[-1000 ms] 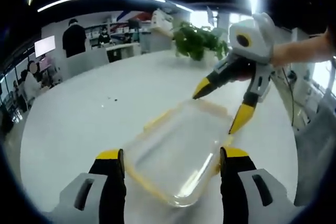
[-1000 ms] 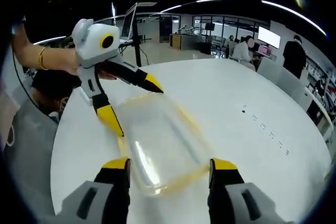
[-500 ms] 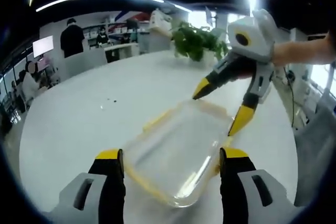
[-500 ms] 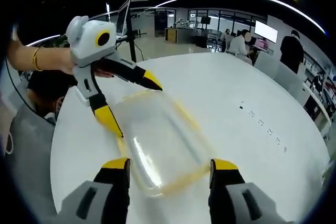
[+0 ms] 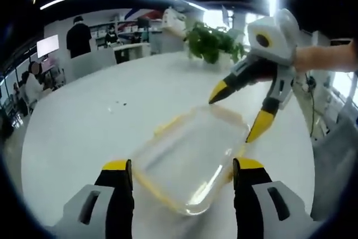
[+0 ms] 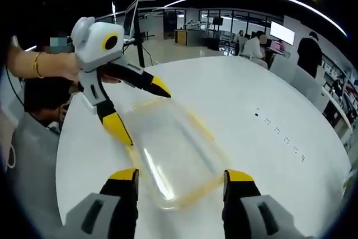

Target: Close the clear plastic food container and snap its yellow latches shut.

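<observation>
Clear plastic food container [image 5: 187, 169] lies flat on the white round tabletop [image 5: 84, 121], lid on, yellow latches [image 5: 168, 127] along its rim; whether they are snapped down cannot be told.

Left gripper view: left hand-held gripper [image 5: 182, 180] low at the near short end of the container, jaws spread wide, one either side of it, not clamped. Right hand-held gripper [image 5: 240, 113] reaches in from the right over the far end, jaws apart, yellow tips just above the far rim; contact unclear. A hand [image 5: 321, 59] holds it.

Right gripper view: same container [image 6: 170, 158] between the right hand-held gripper's [image 6: 182, 180] open jaws. Left hand-held gripper [image 6: 142, 110] at the far end, jaws apart.

Background: potted plant [image 5: 211, 43], people at desks.
</observation>
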A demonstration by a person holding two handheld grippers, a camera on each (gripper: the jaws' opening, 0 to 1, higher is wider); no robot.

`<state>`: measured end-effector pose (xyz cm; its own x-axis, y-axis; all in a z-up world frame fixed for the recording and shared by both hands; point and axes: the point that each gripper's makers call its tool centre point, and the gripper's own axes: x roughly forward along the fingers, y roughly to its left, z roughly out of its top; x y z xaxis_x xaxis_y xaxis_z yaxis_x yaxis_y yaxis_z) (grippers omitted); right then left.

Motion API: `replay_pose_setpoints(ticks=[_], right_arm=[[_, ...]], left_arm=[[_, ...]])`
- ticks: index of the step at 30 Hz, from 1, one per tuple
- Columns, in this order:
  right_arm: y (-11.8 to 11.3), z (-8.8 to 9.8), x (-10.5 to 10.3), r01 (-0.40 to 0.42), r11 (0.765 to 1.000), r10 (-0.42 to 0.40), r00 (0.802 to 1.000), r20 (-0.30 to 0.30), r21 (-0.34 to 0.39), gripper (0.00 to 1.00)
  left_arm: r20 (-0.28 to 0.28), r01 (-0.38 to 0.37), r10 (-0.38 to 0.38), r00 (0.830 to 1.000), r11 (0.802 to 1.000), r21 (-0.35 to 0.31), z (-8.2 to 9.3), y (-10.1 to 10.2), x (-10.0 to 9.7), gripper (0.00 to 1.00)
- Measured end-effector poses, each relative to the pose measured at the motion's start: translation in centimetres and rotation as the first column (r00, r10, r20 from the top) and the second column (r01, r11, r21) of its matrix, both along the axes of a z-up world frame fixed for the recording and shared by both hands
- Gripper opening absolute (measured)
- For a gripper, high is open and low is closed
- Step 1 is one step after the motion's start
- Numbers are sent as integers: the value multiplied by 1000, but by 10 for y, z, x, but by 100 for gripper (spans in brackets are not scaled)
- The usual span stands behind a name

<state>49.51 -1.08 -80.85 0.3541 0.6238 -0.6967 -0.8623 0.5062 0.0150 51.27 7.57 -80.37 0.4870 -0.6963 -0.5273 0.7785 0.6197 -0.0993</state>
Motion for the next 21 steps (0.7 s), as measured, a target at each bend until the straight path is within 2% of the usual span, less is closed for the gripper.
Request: replay_pose_setpoints(ticks=[5,11,21], right_arm=[[-3,4,-4,23,1000,-23,1000,18,-5,61],[-9,6,-17,44,999,-44,999,15,-8,62],[-23,12,-32,106,994,-106,994,3,21,63]], left_arm=[[20,-21,21,1000,1000,4,7,9,-3,72],[44,-14,13,999,999,34,14,17,-18,71],[48,-44,42,998,999,29,19,27,-40,71]])
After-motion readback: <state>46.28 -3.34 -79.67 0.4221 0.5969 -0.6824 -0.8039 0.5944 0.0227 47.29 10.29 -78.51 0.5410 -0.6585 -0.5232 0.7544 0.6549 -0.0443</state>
